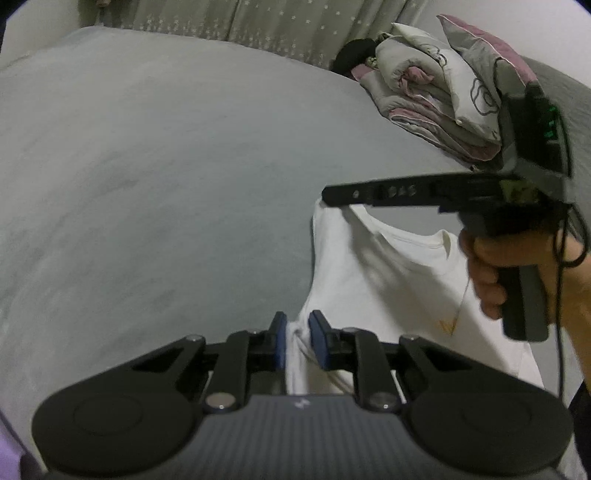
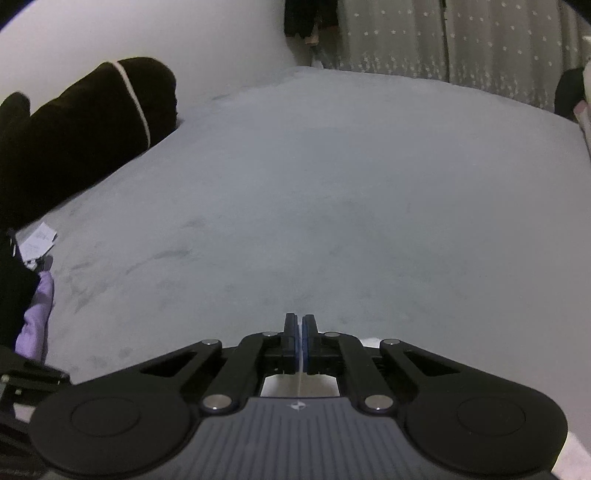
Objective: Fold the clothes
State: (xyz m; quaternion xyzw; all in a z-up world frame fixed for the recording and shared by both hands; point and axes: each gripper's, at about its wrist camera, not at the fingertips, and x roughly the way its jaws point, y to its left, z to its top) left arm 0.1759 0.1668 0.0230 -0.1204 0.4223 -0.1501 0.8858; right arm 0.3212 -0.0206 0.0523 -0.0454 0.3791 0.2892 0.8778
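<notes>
The white T-shirt (image 1: 388, 266) lies on the grey bed cover (image 1: 166, 166), in the left wrist view at the 4 o'clock sector of the frame, with its neckline toward 12 o'clock. A small yellow mark sits on the fabric near the right hand.

Left gripper (image 1: 297, 339): the blue pads (image 1: 317, 341) are drawn close together and clamp a bunched fold of the white T-shirt, which rises between them at the 6 o'clock edge of the garment.

Right gripper (image 1: 327, 194): in the left wrist view it enters from 3 o'clock, held by a hand (image 1: 487, 273) on its pistol handle, and its tip sits at the shirt's shoulder edge beside the neckline. In the right wrist view the right gripper (image 2: 299, 339) has its jaws pressed together, with a thin white edge of fabric visible in the slit between the pads. White cloth also shows beneath the linkage behind the jaws.

Surroundings, left wrist view: a folded patterned quilt (image 1: 436, 92) lies at 1 o'clock on the bed, with a dark item (image 1: 354, 53) beside it. A star-print curtain (image 1: 258, 26) hangs at 12 o'clock.

Surroundings, right wrist view: a black bundle with a white stripe (image 2: 92, 122) lies at 10 o'clock, a paper sheet (image 2: 37, 243) at 9 o'clock, and a lilac cloth (image 2: 37, 317) at 8 o'clock.
</notes>
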